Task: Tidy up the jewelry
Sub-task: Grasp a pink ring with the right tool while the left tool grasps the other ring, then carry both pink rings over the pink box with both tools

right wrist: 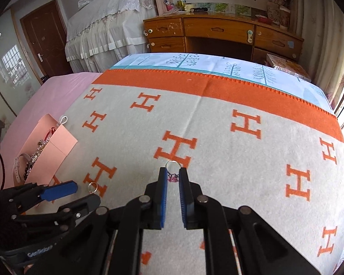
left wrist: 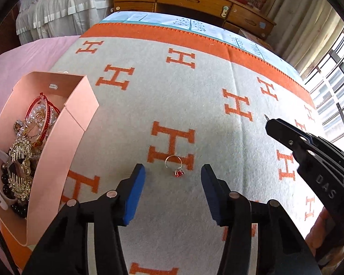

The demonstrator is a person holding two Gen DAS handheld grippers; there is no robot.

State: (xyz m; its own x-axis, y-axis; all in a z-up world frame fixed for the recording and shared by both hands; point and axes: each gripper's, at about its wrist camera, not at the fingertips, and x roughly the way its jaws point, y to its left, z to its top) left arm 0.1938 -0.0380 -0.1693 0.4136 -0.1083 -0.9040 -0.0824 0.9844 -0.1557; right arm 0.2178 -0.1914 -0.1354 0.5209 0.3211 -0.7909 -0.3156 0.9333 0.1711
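Observation:
A thin ring with a red stone (left wrist: 178, 173) lies on the grey blanket with orange H letters (left wrist: 195, 105). My left gripper (left wrist: 173, 167) is open, with a blue pad on each side of the ring and neither touching it. The right wrist view shows the same ring (right wrist: 92, 186) beside the left gripper (right wrist: 87, 192). My right gripper (right wrist: 173, 170) is shut on a second ring with a pink stone (right wrist: 173, 163), whose band pokes out past the fingertips. In the left wrist view the right gripper (left wrist: 270, 123) hovers at the right.
An open pink box (left wrist: 57, 151) at the left holds several pieces: red cord bracelets, pearls, gold hair combs, dark beads and a white watch strap. The right wrist view also shows the box (right wrist: 55, 151). A wooden desk (right wrist: 217, 36) stands beyond the bed, with windows at the right.

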